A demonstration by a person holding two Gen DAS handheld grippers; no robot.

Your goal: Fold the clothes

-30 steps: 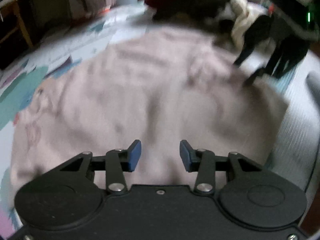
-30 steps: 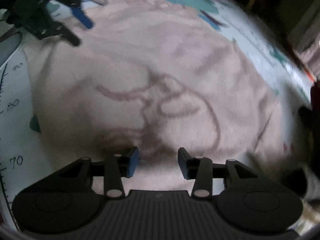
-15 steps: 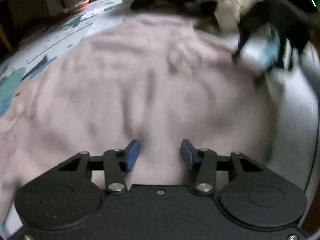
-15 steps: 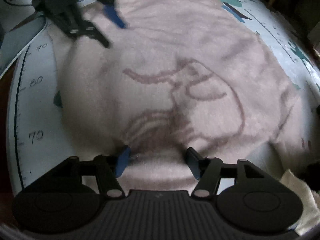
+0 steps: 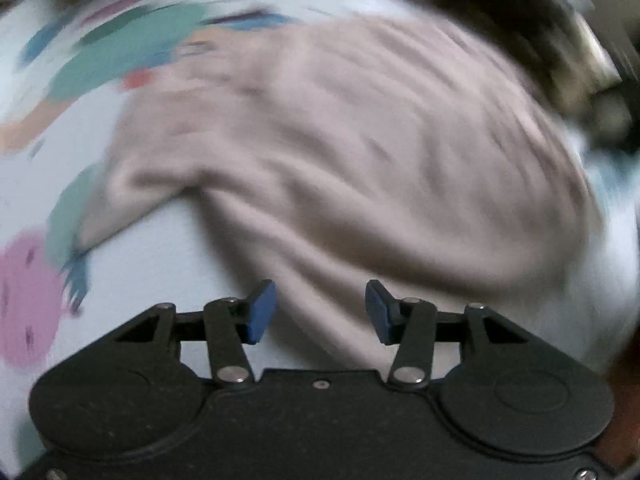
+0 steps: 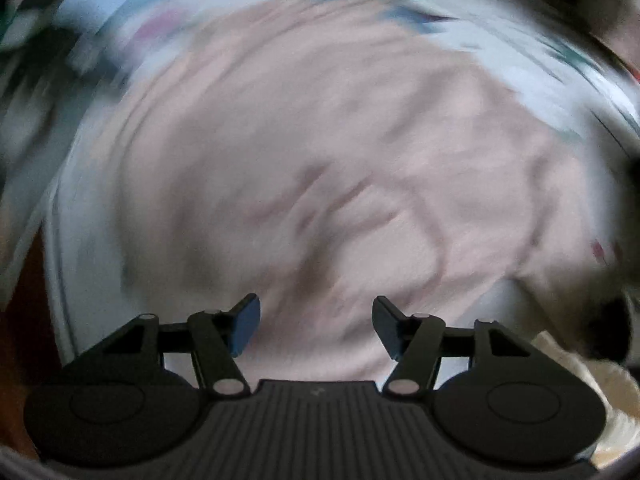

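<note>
Pink garment (image 5: 360,152) on patterned mat (image 5: 120,52)

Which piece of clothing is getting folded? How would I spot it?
Find the white mat with colourful patches. Spread over its middle lies a big pale pink soft garment, just ahead of both claws. It is the only plain pink piece; the dark clothes pile sits behind it.

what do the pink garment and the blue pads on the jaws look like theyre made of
Pink garment: looks like a soft, matte knit or fleece cloth; it drapes in loose wrinkles with no shine, though motion blur hides the weave.

Blue pads: seem to be matte rubber or soft plastic, smooth flat blocks on black, rigid-looking plastic arms with metal pins.
</note>
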